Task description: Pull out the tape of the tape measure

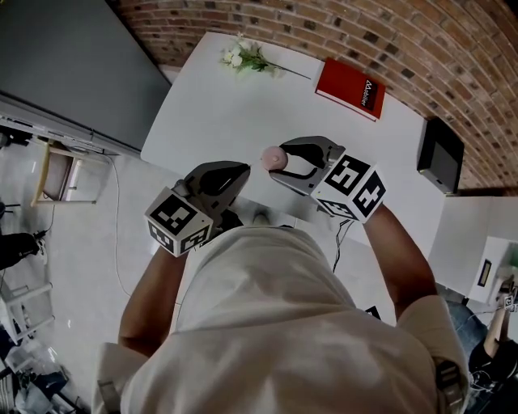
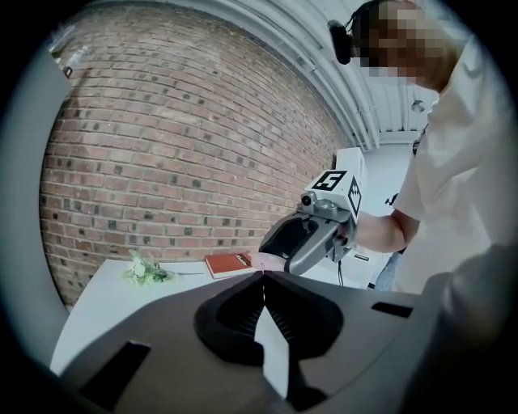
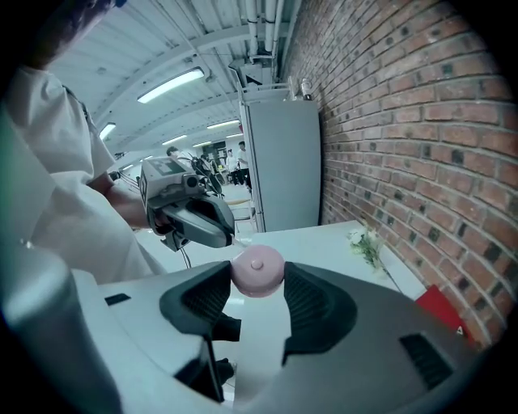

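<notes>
Smooth, round and pink, with a small button at its centre, the tape measure (image 3: 257, 271) is clamped between the ribbed dark pads of the right gripper (image 1: 283, 160), above the near side of a matte white table (image 1: 243, 113). The grey plastic left gripper (image 2: 264, 279) has its jaws pressed tip to tip right at the case. Whether they pinch a tape tab is too small to tell. On the table's far side, a red book (image 1: 350, 87) and a sprig of white flowers (image 1: 241, 57) lie near a rough brick wall (image 1: 364, 24).
</notes>
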Motion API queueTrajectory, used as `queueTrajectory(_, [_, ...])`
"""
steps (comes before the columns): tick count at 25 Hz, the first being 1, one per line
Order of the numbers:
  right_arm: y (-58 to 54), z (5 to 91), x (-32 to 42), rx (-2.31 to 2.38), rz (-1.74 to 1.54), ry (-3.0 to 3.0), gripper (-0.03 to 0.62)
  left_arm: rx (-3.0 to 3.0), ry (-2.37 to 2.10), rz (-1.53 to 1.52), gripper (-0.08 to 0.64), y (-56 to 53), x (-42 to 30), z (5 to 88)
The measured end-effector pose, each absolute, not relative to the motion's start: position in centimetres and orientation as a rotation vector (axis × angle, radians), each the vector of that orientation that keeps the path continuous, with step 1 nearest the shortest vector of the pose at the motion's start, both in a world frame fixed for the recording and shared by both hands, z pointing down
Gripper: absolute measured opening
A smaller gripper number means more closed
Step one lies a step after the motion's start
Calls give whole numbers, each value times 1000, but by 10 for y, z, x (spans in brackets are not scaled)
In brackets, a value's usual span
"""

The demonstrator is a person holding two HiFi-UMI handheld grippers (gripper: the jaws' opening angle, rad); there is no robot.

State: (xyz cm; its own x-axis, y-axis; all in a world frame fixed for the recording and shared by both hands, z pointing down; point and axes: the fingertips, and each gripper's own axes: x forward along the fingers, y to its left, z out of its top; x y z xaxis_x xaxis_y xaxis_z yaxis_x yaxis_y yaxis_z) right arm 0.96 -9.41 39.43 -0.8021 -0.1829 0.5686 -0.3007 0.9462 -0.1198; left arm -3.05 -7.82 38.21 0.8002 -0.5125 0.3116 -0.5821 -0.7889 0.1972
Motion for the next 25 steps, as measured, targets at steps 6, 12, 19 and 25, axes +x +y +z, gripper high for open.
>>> queueTrajectory(6, [-104,399,20,397,284,-2503,213,2670,-812,324,-2,-74,-34,386])
queueTrajectory(12, [-105,404,23,403,297,-2500,213,2649,-810,314,-2,-73,-38,387])
queueTrajectory(19, [-115,409,32,437,310,-2484,213,2631,-825,319,-2,-73,-44,390])
queueTrajectory(25, [-119,412,36,455,321,-2475,213,2624,-830,323,-2,-70,-50,392])
